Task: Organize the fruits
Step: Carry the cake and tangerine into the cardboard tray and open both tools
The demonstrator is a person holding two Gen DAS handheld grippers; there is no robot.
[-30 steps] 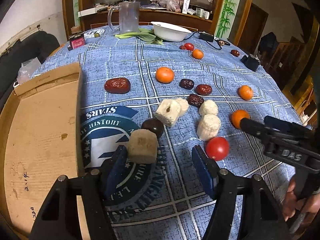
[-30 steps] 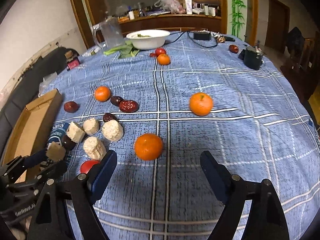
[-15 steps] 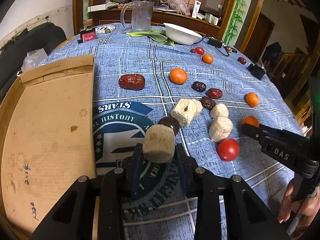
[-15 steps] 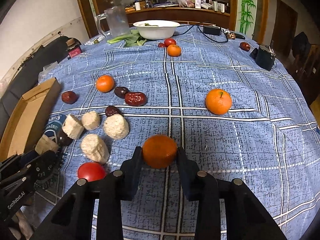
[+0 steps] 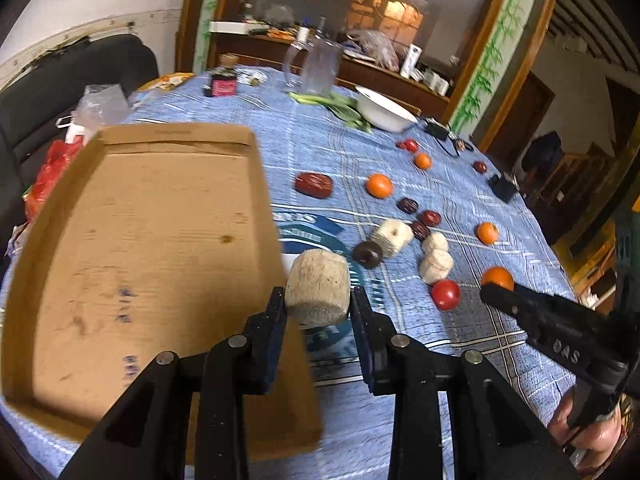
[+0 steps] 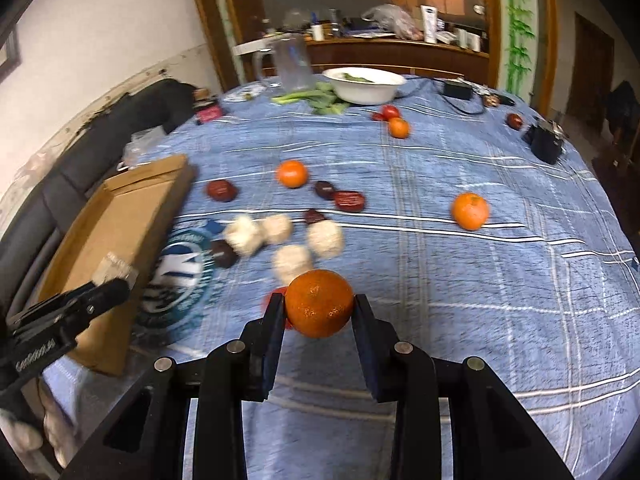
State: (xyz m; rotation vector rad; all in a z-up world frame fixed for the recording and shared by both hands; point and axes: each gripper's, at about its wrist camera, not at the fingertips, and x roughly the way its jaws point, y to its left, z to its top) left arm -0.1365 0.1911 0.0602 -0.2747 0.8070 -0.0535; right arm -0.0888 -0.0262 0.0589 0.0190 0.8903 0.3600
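The left gripper (image 5: pixel 318 300) has its jaws clamped on a beige cylindrical chunk (image 5: pixel 317 293), its long axis running jaw to jaw. The right gripper (image 6: pixel 319 310) has its jaws clamped on a mandarin (image 6: pixel 319 303).

A home dining room — clothed table (image 6: pixel 480 280); cluttered wooden sideboard (image 6: pixel 400 50).

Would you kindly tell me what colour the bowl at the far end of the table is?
White; the bowl shows best in the right wrist view.
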